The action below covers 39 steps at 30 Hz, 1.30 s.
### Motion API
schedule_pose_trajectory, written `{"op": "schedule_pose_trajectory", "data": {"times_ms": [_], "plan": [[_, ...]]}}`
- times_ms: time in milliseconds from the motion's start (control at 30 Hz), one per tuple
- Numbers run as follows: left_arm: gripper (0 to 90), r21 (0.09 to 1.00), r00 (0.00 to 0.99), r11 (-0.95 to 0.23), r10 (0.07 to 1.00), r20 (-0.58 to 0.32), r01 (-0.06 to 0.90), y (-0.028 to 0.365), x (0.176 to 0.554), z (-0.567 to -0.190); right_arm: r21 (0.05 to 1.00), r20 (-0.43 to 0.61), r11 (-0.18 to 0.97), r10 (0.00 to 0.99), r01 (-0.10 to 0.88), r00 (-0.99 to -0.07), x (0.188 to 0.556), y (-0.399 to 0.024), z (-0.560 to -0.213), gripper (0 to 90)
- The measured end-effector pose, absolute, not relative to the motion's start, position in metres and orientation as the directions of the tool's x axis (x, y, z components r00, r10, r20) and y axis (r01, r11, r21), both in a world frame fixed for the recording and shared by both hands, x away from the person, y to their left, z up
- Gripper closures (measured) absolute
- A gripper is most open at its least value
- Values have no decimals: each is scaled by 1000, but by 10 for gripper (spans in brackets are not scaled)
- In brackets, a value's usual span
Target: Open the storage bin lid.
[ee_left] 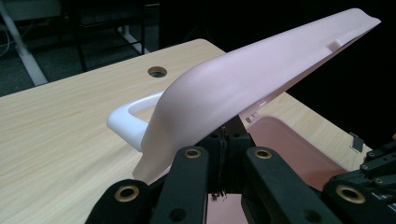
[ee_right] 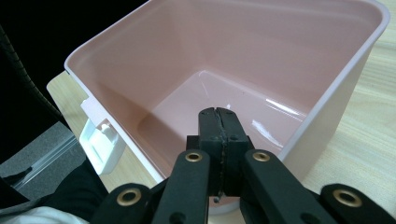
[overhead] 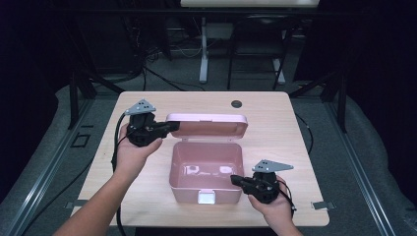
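Note:
An open pink box (overhead: 187, 189) stands mid-table with its lid (overhead: 206, 125) raised at the back. My left gripper (overhead: 173, 126) is shut and empty at the lid's left end. In the left gripper view its tips (ee_left: 229, 133) sit right under the edge of the lid (ee_left: 252, 79), beside the white handle (ee_left: 128, 119). My right gripper (overhead: 236, 179) is shut at the box's front right corner. In the right gripper view its tips (ee_right: 218, 114) reach over the rim into the empty box (ee_right: 187, 51), with nothing between them. A white latch (ee_right: 100, 142) hangs on the front wall.
The box rests on a light wooden table (overhead: 275, 123) with a round cable hole (overhead: 237, 103) near its far edge. Bare tabletop lies left and right of the box. Table legs and cables stand on the dark floor beyond.

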<state>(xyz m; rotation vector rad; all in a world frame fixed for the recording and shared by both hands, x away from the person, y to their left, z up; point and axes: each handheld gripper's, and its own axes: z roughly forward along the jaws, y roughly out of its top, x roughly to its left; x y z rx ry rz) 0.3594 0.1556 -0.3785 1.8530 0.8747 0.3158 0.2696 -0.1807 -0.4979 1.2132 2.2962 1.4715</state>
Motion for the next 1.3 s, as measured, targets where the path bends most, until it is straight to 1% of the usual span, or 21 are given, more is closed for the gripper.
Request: {"op": "schedule_pose_trajectory", "data": {"times_ms": [1300], "plan": [[890, 871, 660, -191, 729, -183, 453, 163, 384, -382, 819, 289, 176, 695, 546, -659, 270, -181, -499, 900]]}}
